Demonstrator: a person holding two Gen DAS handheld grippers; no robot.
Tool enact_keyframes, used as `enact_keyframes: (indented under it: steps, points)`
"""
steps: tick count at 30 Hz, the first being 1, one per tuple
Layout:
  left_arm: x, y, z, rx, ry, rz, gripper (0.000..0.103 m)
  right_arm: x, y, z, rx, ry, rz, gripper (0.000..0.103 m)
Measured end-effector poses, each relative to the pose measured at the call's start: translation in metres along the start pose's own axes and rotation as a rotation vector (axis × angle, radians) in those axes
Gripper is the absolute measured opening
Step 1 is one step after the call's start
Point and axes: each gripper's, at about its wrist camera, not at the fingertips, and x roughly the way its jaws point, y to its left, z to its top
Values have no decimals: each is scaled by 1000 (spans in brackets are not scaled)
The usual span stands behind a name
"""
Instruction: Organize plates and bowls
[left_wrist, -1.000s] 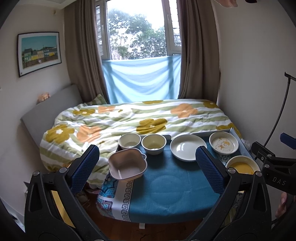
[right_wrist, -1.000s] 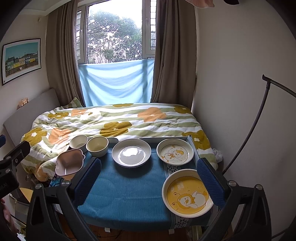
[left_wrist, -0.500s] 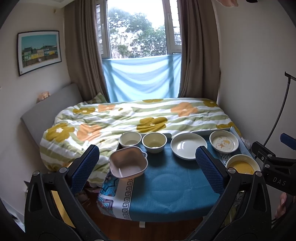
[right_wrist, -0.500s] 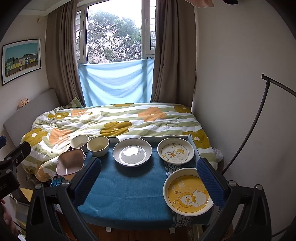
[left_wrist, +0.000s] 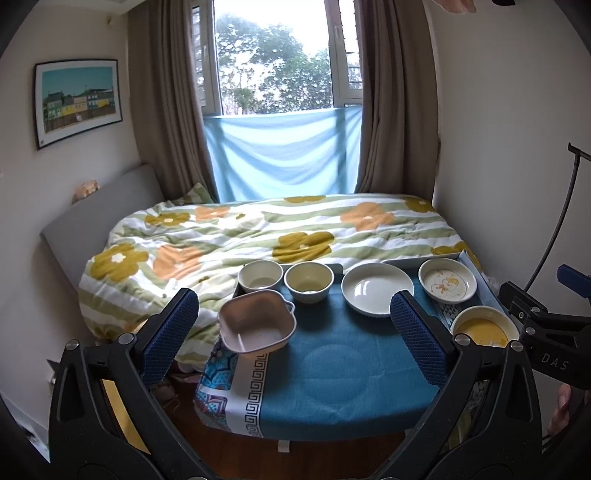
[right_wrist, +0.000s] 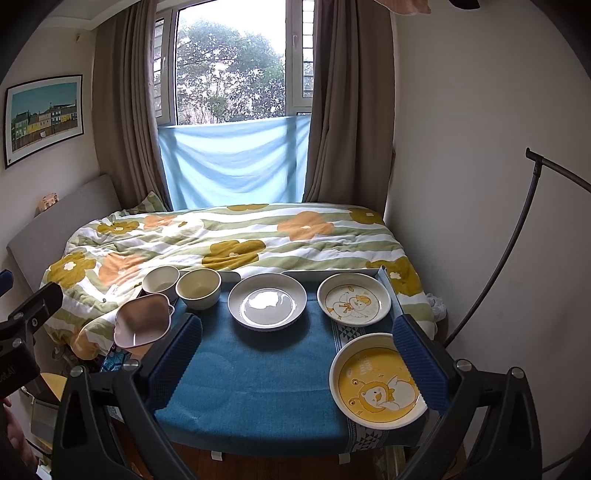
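We can read only "DAS", in pale letters on the black body of the right gripper (left_wrist: 550, 339), seen from the left wrist.

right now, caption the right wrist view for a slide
Open right gripper above a blue table set with three plates, two round bowls and a pink bowl.
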Motion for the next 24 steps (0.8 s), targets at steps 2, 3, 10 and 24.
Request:
enact_keyframes:
  steps: [2,3,10,24]
  points:
    - [0,0,0,0,0,-1,103,-1,0,-1,-1,0,0,103]
    - [0,1,0,-1,0,-1,103,0,0,0,0,1,0,103]
    - [0,3,0,-1,0,-4,103,-3,4,-3,1,-3,0,103]
    - [-2,13,-1,-10,3,-26,103,-7,9,-6,5,2,-2,103]
